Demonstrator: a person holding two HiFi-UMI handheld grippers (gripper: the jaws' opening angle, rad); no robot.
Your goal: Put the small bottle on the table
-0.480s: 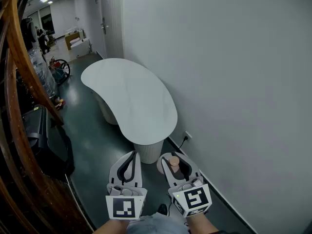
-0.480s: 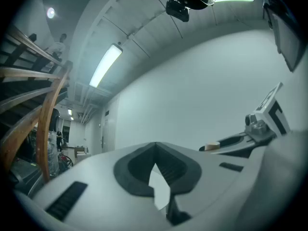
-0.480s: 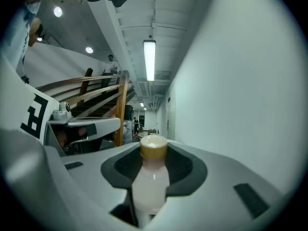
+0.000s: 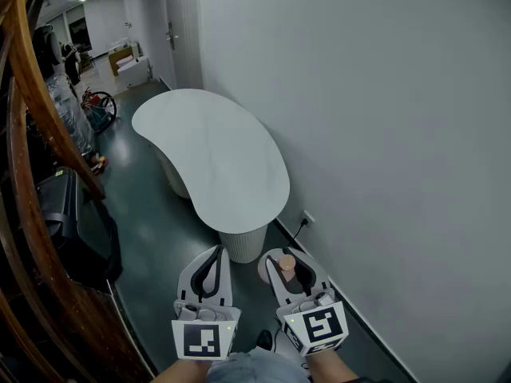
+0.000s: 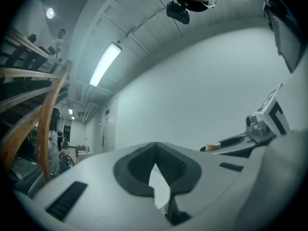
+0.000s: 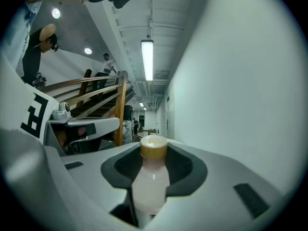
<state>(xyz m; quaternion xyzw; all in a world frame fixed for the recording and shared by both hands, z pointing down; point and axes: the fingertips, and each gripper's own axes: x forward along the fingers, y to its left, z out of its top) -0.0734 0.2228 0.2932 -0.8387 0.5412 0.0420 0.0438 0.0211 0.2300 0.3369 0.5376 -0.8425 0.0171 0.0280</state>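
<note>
A small bottle [image 4: 286, 265] with a pale pink body and a tan cap stands upright between the jaws of my right gripper [image 4: 282, 255], which is shut on it. In the right gripper view the bottle [image 6: 150, 182] fills the gap between the dark pads. My left gripper [image 4: 216, 251] sits beside it on the left, shut, with its tips meeting and nothing held. The left gripper view shows those tips [image 5: 155, 147] closed together. The white kidney-shaped table [image 4: 211, 146] lies ahead of both grippers, and its near end is just beyond their tips.
The table rests on a ribbed white pedestal [image 4: 243, 246]. A plain white wall [image 4: 383, 134] runs along the right, with a socket and cable [image 4: 306, 221] low down. A wooden stair railing [image 4: 28, 126] and a black case [image 4: 68, 222] line the left. The floor [image 4: 148, 214] is dark.
</note>
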